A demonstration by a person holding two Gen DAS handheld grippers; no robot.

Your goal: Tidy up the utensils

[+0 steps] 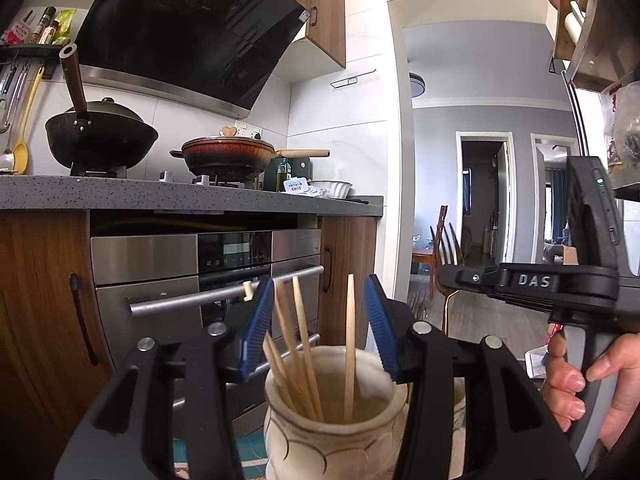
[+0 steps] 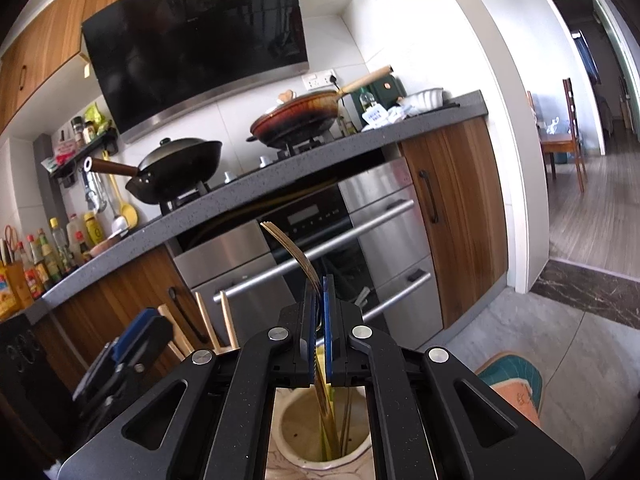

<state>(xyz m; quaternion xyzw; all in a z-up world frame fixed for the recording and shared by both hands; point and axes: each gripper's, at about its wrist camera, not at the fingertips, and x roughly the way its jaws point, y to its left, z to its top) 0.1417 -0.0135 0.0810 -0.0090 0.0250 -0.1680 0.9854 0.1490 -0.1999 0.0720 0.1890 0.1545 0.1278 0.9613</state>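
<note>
Pinching 1 gold fork (image 2: 298,254), the right gripper (image 2: 319,330) hovers above its jar (image 2: 360,450); the left gripper (image 1: 318,330), wide, straddles 4 chopsticks (image 1: 350,344) in 1 ceramic jar (image 1: 320,440).

Cream jar (image 1: 332,432) with incised curved lines; pale wooden chopsticks (image 1: 298,344). Gold fork (image 2: 298,254). Blue ribbed pads (image 1: 256,320) on black grippers. Speckled grey counter (image 2: 360,148), brown woodgrain cabinets (image 2: 460,216), black wok (image 1: 100,138), yellow spoon (image 2: 128,210).

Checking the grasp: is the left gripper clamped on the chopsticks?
No, the left gripper stands open around the chopsticks in the jar.
</note>
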